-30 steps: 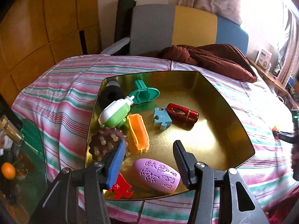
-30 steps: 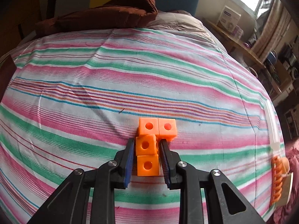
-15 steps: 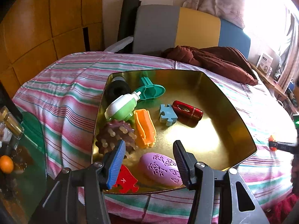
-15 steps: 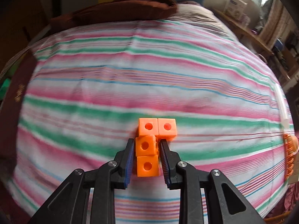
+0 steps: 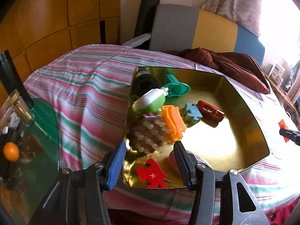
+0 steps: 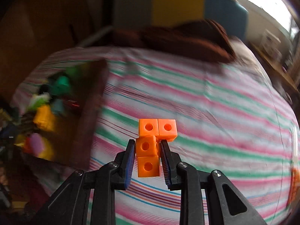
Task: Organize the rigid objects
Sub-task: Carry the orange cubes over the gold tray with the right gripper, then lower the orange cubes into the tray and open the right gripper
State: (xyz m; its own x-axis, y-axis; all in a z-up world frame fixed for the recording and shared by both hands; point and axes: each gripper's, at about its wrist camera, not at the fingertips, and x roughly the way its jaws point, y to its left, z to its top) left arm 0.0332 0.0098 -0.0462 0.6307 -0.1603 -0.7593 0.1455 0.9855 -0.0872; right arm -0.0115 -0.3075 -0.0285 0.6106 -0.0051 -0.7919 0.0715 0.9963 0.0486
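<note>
A right claw is clamped on a cluster of orange plastic cubes, each face with a round hole, carried above a bed with a soft pink, green and white striped cover. The cubes stick out past the ribbed pads, so a knock on the tray wall could likely twist them loose. To the left lies a shiny gold metal tray with angled walls, sitting on the yielding bedding, where it may tip or slide. It holds hard toys: a red puzzle piece, a blue puzzle piece, a knobbly brown massager and an orange ridged block. The left claw hovers at the tray's near edge, partly open and empty.
</note>
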